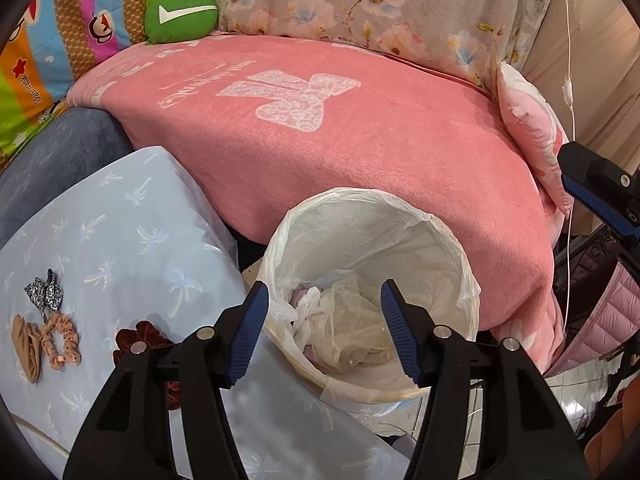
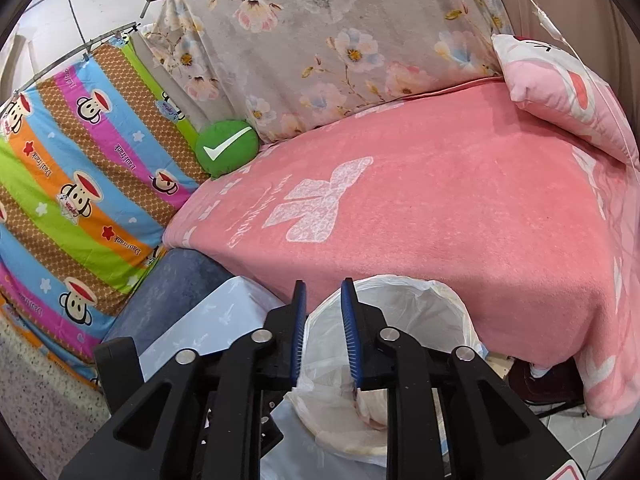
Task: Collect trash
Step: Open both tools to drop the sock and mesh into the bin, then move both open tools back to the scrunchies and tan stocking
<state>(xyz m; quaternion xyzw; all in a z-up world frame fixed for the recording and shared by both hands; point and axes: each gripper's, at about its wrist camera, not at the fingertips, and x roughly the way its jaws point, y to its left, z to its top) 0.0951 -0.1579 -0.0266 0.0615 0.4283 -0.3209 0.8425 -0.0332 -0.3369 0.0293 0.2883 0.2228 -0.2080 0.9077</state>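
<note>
A round white bin [image 1: 460, 248] with a thin plastic liner stands between the pink bed and a light blue cushion. Crumpled clear film and white tissue [image 1: 340, 320] lie at its bottom. My left gripper [image 1: 325, 284] hangs over the bin's mouth, its jaws wide open with nothing between them. The right gripper [image 2: 323, 282] points at the bin's near rim [image 2: 400, 280] from the side, its blue pads a narrow gap apart and holding nothing. One of its fingers [image 1: 592, 188] shows at the right edge of the left wrist view.
A pink blanket [image 1: 320, 140] covers the bed behind the bin. The light blue cushion [image 1: 100, 240] on the left carries several hair scrunchies [image 1: 60, 336]. A green cushion [image 1: 182, 14], a pink pillow [image 1: 532, 136] and a hanging white cable [image 1: 568, 92] are nearby.
</note>
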